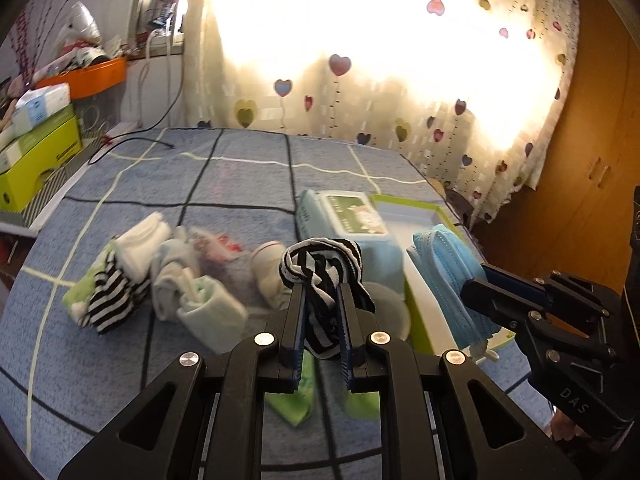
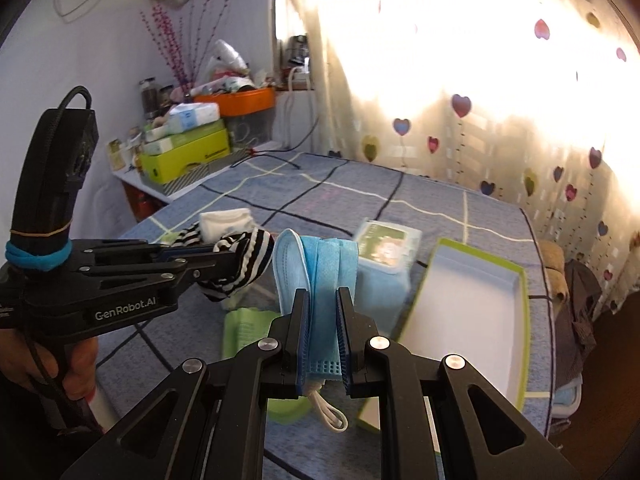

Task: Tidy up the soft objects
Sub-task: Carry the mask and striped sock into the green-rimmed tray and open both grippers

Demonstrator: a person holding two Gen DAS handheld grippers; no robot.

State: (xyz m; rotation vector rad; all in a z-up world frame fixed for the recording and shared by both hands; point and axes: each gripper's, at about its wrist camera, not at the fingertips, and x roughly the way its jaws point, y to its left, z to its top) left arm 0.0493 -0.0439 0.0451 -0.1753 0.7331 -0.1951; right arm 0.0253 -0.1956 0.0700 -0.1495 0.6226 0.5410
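My left gripper [image 1: 322,294] is shut on a black-and-white striped sock [image 1: 320,268], held bunched above the blue checked bed [image 1: 224,184]. In the right wrist view the same gripper [image 2: 236,258] comes in from the left with the striped sock [image 2: 240,268]. My right gripper [image 2: 322,294] is shut on a folded stack of blue face masks [image 2: 320,268], with a white ear loop hanging below. It shows at the right of the left wrist view [image 1: 472,284], with the masks [image 1: 448,272] draped from it. A pile of small socks [image 1: 152,276] lies on the bed to the left.
A wet-wipes pack [image 2: 386,246] and a shallow white tray with a green rim [image 2: 468,304] lie on the bed ahead. A green cloth [image 2: 244,328] lies under the grippers. A cluttered shelf [image 2: 188,152] stands at the left, a heart-patterned curtain [image 2: 460,112] behind, a wooden wardrobe [image 1: 592,184] at the right.
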